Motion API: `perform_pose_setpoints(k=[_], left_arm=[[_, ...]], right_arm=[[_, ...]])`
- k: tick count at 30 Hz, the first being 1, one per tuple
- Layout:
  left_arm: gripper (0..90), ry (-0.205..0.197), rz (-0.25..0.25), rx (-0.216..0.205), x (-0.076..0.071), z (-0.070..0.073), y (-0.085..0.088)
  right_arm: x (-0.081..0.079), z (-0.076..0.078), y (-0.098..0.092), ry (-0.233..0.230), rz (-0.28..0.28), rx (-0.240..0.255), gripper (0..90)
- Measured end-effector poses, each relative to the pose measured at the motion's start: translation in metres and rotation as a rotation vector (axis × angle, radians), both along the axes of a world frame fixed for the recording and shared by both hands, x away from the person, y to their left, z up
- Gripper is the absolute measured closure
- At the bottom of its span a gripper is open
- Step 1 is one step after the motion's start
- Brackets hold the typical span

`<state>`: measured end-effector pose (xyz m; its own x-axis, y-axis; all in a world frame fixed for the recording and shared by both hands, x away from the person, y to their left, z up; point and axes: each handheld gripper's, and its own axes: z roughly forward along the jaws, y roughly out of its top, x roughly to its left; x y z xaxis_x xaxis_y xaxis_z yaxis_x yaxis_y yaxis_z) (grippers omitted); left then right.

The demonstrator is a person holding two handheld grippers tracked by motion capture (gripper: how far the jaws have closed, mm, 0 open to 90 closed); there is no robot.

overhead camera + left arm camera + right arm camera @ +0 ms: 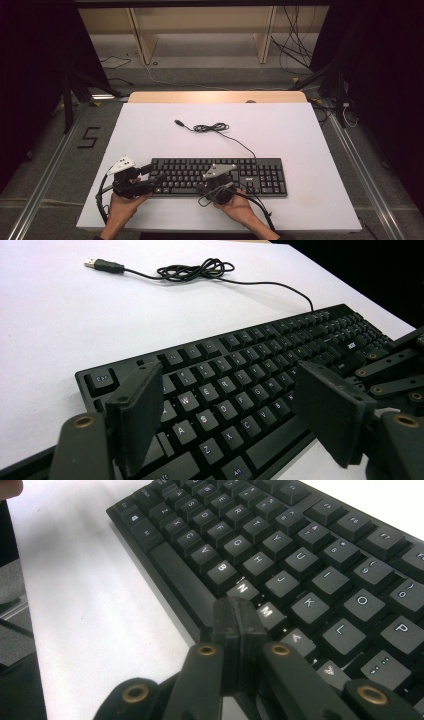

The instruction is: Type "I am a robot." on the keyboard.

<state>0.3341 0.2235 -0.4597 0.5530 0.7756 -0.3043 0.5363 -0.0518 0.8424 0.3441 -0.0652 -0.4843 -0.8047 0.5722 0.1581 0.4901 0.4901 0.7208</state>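
A white table top [150,135] carries the work, with a strip of bare wood [217,97] along its far edge. Beyond it stands a pale wooden shelf frame [200,30] on a grey floor [210,60], where loose black cables [295,47] trail at the right. A black mark like a figure five [88,137] sits on the floor left of the table, beside a metal rail [45,175]

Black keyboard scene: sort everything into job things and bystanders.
In the job:
- black plastic keyboard
- right gripper, jaws shut, tips by the N and M keys
- left gripper, jaws open over the keyboard's left end

Lying about:
- tangled black USB cable
- white table
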Motion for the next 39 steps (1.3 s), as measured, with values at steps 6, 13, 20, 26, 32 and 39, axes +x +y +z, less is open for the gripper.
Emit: perform_pose_setpoints(k=[6, 13, 20, 26, 32, 39], left_arm=[[27.9, 0.002, -0.001, 0.003, 0.000, 0.000, 0.000], [28.2, 0.006, 0.002, 0.004, 0.001, 0.000, -0.001], [32.0, 0.022, 0.002, 0.009, 0.006, -0.001, -0.005], [43.6, 0.043, -0.003, 0.019, 0.013, 0.000, -0.008], [58.3, 0.063, -0.038, 0.066, 0.025, 0.001, -0.017], [74.7, 0.101, -0.098, 0.127, 0.037, -0.004, -0.033]], right_arm=[[0.000, 0.002, -0.002, 0.015, -0.006, 0.038, 86.9], [-0.002, 0.013, -0.011, -0.004, -0.019, 0.108, 77.2], [0.001, 0.019, -0.022, -0.005, -0.040, 0.139, 59.7], [0.001, 0.026, -0.028, -0.019, -0.051, 0.152, 44.6], [0.000, 0.030, -0.038, -0.033, -0.070, 0.165, 41.4], [-0.002, 0.033, -0.047, -0.060, -0.092, 0.183, 35.3]])
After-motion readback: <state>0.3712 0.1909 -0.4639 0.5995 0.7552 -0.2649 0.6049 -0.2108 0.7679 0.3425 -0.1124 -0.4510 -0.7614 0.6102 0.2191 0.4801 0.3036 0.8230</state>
